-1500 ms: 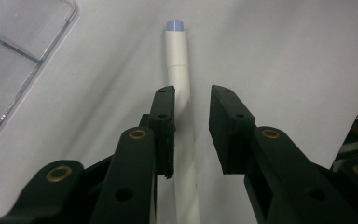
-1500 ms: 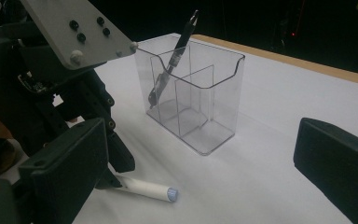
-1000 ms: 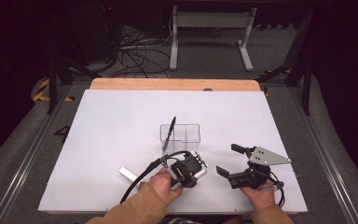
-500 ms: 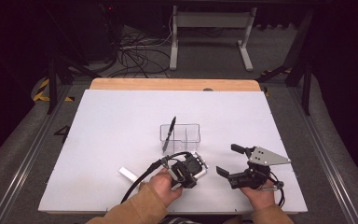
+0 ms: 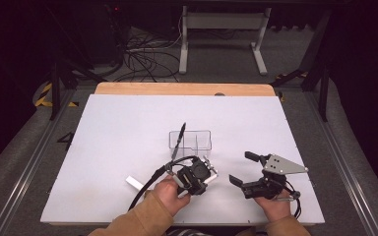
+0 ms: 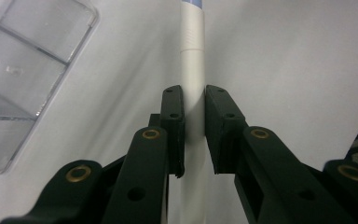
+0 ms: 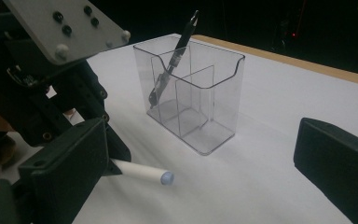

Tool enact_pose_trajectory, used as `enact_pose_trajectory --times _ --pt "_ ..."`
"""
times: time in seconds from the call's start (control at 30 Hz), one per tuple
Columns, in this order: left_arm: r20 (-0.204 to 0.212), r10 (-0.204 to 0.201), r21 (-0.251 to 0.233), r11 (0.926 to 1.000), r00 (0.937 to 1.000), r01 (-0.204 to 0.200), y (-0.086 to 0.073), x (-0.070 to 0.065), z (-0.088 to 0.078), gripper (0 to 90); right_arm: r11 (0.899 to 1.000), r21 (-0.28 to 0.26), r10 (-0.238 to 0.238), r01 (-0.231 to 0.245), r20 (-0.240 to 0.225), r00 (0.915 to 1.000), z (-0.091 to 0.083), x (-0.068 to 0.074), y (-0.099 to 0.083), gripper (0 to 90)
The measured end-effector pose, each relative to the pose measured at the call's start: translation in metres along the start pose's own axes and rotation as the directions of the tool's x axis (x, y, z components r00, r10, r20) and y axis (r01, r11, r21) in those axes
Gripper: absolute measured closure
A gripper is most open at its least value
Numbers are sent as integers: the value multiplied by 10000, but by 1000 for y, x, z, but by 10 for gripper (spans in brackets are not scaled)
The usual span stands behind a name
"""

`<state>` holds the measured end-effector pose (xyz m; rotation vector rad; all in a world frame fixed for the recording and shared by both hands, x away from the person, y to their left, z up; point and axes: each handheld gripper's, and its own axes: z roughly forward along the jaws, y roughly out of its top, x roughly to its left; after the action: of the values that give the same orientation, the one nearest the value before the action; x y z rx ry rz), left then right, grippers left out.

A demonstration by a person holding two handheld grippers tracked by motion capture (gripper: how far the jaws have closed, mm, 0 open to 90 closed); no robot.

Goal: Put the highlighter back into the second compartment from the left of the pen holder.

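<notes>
A white pen lies flat on the white table. My left gripper is shut on its barrel, with both pads pressed against it. From above, the left gripper points down at the table and one end of the white pen sticks out to its left. The pen's bluish tip shows in the right gripper view. A clear divided holder stands just beyond, with a black pen leaning in its left compartment. My right gripper is open and holds nothing.
The holder and its black pen stand ahead of the right gripper's wide jaws. A corner of the holder lies at the left of the left gripper view. A wooden strip edges the table's far side.
</notes>
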<state>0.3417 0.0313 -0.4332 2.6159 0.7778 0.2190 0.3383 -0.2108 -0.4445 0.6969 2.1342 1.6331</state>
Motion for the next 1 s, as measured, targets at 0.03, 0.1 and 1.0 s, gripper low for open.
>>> enact_pose_trajectory --times 0.03,0.1,1.0 --pt "-19 -16 -19 10000 10000 16 0 0 -1 789 10000 -10 5 -5 0 10000 0 0 0 31" --pt "-17 -11 -48 10000 10000 11 0 1 -3 788 10000 -14 9 -9 7 10000 0 0 0 31" --pt "-252 -95 -2886 9575 9996 19 -5 22 -55 788 10000 15 60 -60 -53 10000 1 0 -1 28"
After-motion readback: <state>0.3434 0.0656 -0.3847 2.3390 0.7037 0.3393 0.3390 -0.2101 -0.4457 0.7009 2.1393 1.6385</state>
